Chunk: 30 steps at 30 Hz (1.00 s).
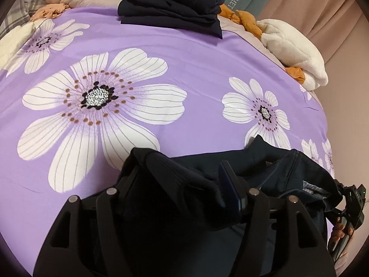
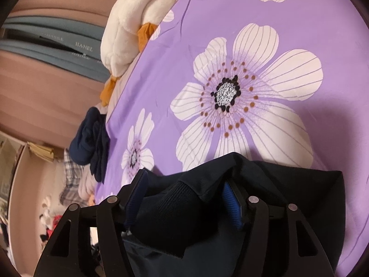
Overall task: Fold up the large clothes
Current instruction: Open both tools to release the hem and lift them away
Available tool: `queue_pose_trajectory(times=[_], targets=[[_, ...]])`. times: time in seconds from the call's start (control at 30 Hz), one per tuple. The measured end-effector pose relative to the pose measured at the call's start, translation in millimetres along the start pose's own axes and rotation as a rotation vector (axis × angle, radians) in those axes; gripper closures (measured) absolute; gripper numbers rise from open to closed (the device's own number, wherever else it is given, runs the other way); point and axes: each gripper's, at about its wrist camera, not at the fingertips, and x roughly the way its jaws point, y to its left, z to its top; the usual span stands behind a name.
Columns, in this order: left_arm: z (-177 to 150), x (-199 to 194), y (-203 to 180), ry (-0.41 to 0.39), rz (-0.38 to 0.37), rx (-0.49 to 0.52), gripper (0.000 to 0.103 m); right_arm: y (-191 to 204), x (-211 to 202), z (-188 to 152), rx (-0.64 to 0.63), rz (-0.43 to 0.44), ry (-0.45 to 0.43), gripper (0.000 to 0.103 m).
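A: Dark garment [image 1: 184, 184] bunched at near edge of purple floral bedspread [image 1: 184, 53], draped across both tools. Ribbed cuff or hem visible in each wrist view.

B: Left gripper [image 1: 182, 184] state?

A: Part open. Ribbed fabric lying in the gap, right pad [image 1: 230, 184] showing clear of the cloth beside it, left pad buried under folds. Reads as slack, not clamped (judgement, dark on dark).

B: Right gripper [image 2: 184, 196]?

A: Same. Jaws part open, blue pads [image 2: 231, 205] exposed either side of a ribbed lump sitting loose between them. Not pinched.

B: Why laid there?

A: Probably set down on open spread for folding; flat clear area ahead. Already folded dark stack [image 1: 170, 7] parked at far edge, out of the way.

B: Anything hidden?

A: Plenty. Garment type unclear; a zipper line [image 1: 291, 173] suggests a jacket. Its full extent cut off below both frames. Fingers of a hand [image 1: 343, 228] on the other tool just visible at lower right in left view. White plush toy [image 2: 136, 23] at bed edge, partly off frame. Second dark bundle [image 2: 92, 138] hanging at bed side, not identifiable.
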Motion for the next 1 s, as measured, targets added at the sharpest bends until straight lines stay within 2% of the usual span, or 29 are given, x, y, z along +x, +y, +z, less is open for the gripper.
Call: queue_pose_trajectory(times=[0.13,0.23,0.3,0.33,0.43,0.63,0.8,1.0], targets=[[3,0,4,-0.008,0.017,0.000,0.039,0,-2,5,0.023,0.014,-0.023,0.034],[4,-4,6,-0.036,0.043,0.004,0.033,-3,-5,10,0.048,0.027,-0.046,0.030],[5,-7,6,-0.055,0.075,0.017,0.024,-6,-8,13,0.063,0.027,-0.066,0.029],[6,-8,7,-0.068,0.092,0.026,0.023,-8,-9,15,0.069,0.021,-0.075,0.028],[7,-12,10,-0.091,0.121,0.046,0.023,-12,-12,17,0.064,-0.066,-0.116,0.026],[1,-28,3,-0.139,0.146,0.100,0.023,-18,-23,15,0.044,-0.126,-0.149,0.026],[-14,-51,-17,-0.176,0.138,0.194,0.023,1,-32,-1,-0.093,-0.197,-0.140,0.026],[-42,-74,-32,-0.173,0.105,0.265,0.023,44,-43,-45,-0.432,-0.290,-0.110,0.026]])
